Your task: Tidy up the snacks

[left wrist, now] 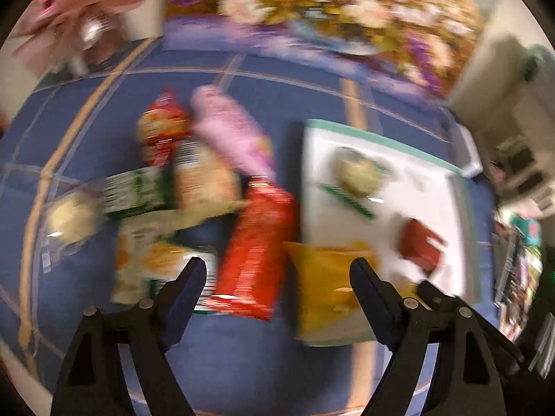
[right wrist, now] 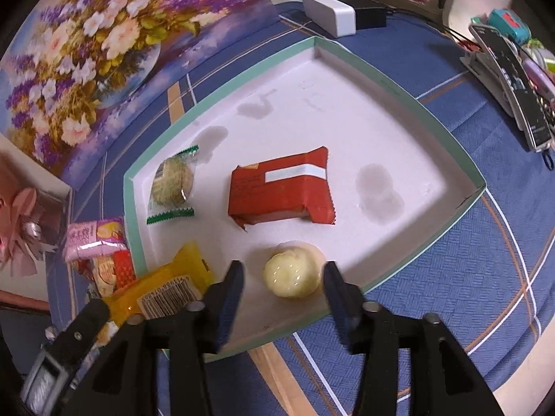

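In the right wrist view a white tray with a mint-green rim [right wrist: 222, 79] lies on a blue checked cloth. It holds a red packet [right wrist: 281, 190], a green-edged wrapped biscuit [right wrist: 171, 187] and a pale round pastry [right wrist: 291, 274]. My right gripper [right wrist: 284, 270] is open, with the pastry between its fingers and a small gap on each side. A yellow packet [right wrist: 163, 291] lies across the tray's left rim. The left wrist view is blurred. There my left gripper [left wrist: 279, 270] is open above a red packet [left wrist: 256, 242] and the yellow packet [left wrist: 326, 287], gripping nothing.
Left of the tray [left wrist: 381, 138] is a heap of snack packets, among them a pink one [left wrist: 232, 128]. A floral painting [right wrist: 86, 52] leans at the back. A white box [right wrist: 329, 14] and a black-and-grey clip-like thing [right wrist: 510, 79] lie beyond the tray.
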